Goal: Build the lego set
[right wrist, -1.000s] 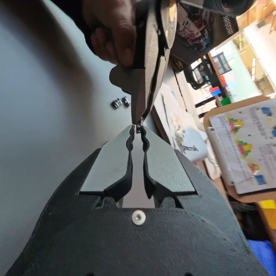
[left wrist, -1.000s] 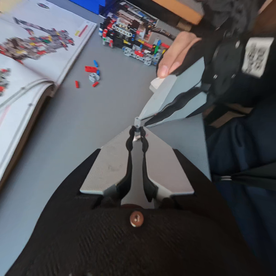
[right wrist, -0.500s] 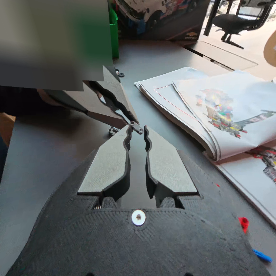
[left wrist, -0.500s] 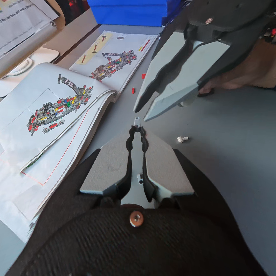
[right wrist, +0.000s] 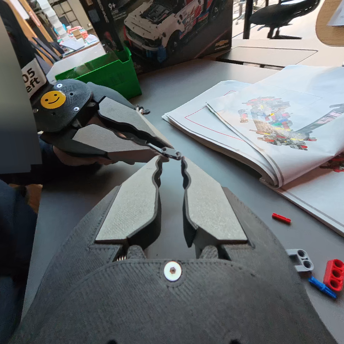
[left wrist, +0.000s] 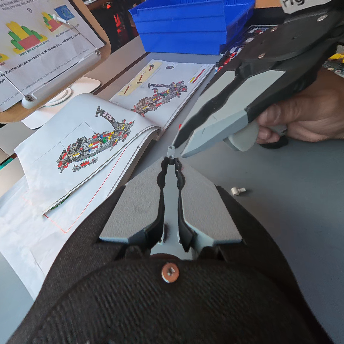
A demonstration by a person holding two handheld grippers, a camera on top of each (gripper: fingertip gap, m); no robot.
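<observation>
Worktop (left wrist: pixel 279 204): grey, matte, carrying everything listed below.

Blue bin (left wrist: pixel 186 28): stands at the far edge of the worktop in your left wrist view.

Printed box with a white car on it (right wrist: pixel 167 31): stands at the far edge in your right wrist view, with a green bin (right wrist: pixel 104 74) just beside it.

Instruction booklet (left wrist: pixel 83 145): lies open on the worktop beside both tools, pages curled, showing coloured drawings of a brick model.

Left gripper (left wrist: pixel 170 160): in your left hand, its fingers drawn narrow and pressing on one end of a small grey two-hole connector (left wrist: pixel 170 152). The rest of that piece sticks out beyond the tips, clear of the worktop.

Right gripper (right wrist: pixel 170 160): in your right hand (left wrist: pixel 307 119), its fingers parted with nothing between them. Its tips sit right at the free end of the connector, one on each side; contact cannot be told.

Loose parts: a red three-hole brick (right wrist: pixel 335 275), a grey two-hole brick (right wrist: pixel 302 259), a blue pin (right wrist: pixel 322 287) and a red pin (right wrist: pixel 281 218) lie near the booklet's edge. A pale peg (left wrist: pixel 237 190) lies alone on open worktop.
</observation>
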